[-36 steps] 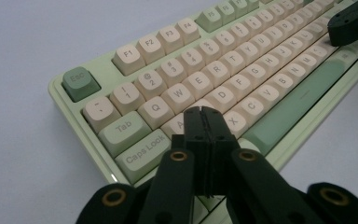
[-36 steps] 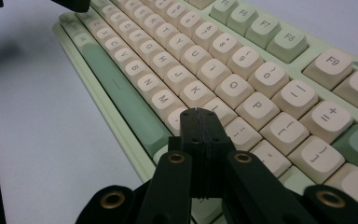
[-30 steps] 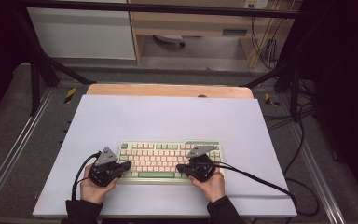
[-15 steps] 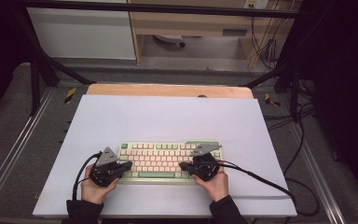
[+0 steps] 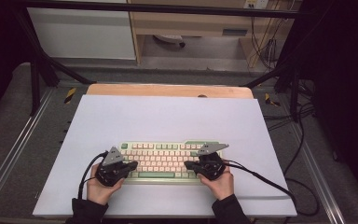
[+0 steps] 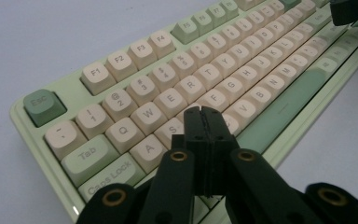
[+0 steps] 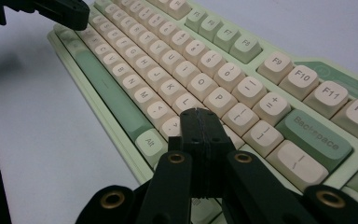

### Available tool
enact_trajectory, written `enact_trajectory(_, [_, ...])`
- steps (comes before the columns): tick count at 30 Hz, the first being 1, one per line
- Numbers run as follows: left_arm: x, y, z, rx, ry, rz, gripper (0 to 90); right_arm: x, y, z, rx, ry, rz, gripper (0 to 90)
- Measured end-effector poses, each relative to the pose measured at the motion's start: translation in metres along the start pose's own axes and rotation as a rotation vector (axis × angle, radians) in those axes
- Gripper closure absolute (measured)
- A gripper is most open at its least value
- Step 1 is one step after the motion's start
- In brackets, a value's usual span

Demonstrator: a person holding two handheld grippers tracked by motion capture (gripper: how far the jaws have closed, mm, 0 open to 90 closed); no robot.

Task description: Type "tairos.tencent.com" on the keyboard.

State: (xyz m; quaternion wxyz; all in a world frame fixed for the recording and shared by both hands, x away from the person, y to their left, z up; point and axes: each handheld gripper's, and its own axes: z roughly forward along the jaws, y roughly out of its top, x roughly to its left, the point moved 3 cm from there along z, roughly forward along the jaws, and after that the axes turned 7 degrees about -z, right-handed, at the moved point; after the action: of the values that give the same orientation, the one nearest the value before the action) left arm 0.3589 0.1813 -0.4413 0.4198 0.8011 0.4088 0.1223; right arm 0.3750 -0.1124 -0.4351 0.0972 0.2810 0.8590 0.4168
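Note:
A pale green keyboard (image 5: 168,160) with cream keys lies near the front of the white table top (image 5: 168,116). My left gripper (image 5: 133,165) is shut, and its tips (image 6: 202,110) hover over the S and D keys of the keyboard (image 6: 177,79); whether they touch a key I cannot tell. My right gripper (image 5: 189,164) is also shut, and its tips (image 7: 200,112) sit above the keys just right of L on the keyboard (image 7: 205,70). Neither pair of jaws holds anything. A hand grasps each gripper from the table's front edge.
A wooden strip (image 5: 168,90) runs along the table's back edge. The right gripper's black cable (image 5: 270,184) trails off to the right; the left gripper's cable (image 5: 86,175) loops at its left. Dark frame posts and floor cables (image 5: 298,116) surround the table.

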Motion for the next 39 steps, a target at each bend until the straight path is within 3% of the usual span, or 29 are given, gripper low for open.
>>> enact_trajectory(11, [-0.013,0.002,0.014,0.018,-0.019,0.017,89.9,0.0,0.0,0.0,0.003,0.0,-0.002,90.0])
enact_trajectory(28, [-0.018,0.0,0.023,0.032,-0.021,0.025,89.8,0.0,0.0,0.0,0.003,0.0,0.001,90.0])
enact_trajectory(39, [-0.016,0.0,0.015,0.021,-0.029,0.023,89.0,0.0,0.0,0.0,-0.002,0.0,0.0,90.0])
